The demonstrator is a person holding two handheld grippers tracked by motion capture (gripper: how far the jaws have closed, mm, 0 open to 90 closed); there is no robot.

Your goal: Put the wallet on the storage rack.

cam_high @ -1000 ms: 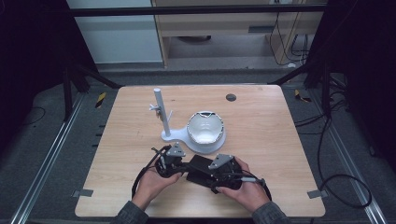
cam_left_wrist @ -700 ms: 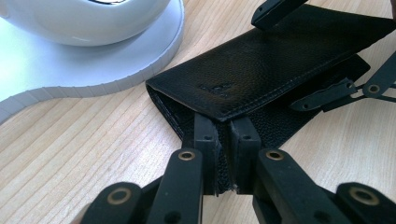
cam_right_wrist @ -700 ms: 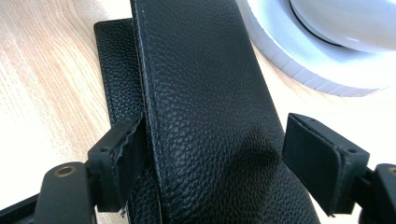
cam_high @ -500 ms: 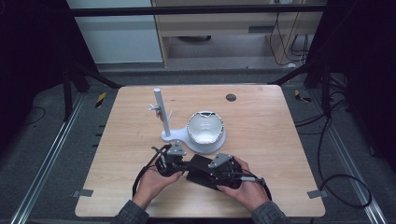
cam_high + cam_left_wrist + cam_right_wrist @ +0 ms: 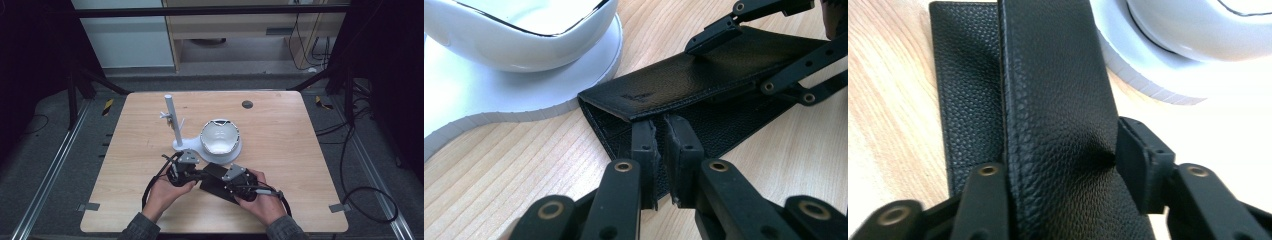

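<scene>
Black leather wallet (image 5: pixel 216 181) sits on the wooden table (image 5: pixel 300 150) near the front edge, about mid-width, just in front of the white stand base (image 5: pixel 220 152). The corner of the wallet looks to touch the base edge in the left gripper view. White bowl-shaped piece (image 5: pixel 220 136) rests on that base, with a thin white post (image 5: pixel 172 122) upright at its left.

Left gripper (image 5: pixel 662 145): jaws nearly together, pinching the wallet's lower flap at its open edge. Right gripper (image 5: pixel 1063 165): jaws clamped across the upper flap, which is lifted off the lower one, so the wallet is partly open.

Left hand (image 5: pixel 167 192) and right hand (image 5: pixel 262 202) come in from the front edge, grippers close together over the wallet.
</scene>
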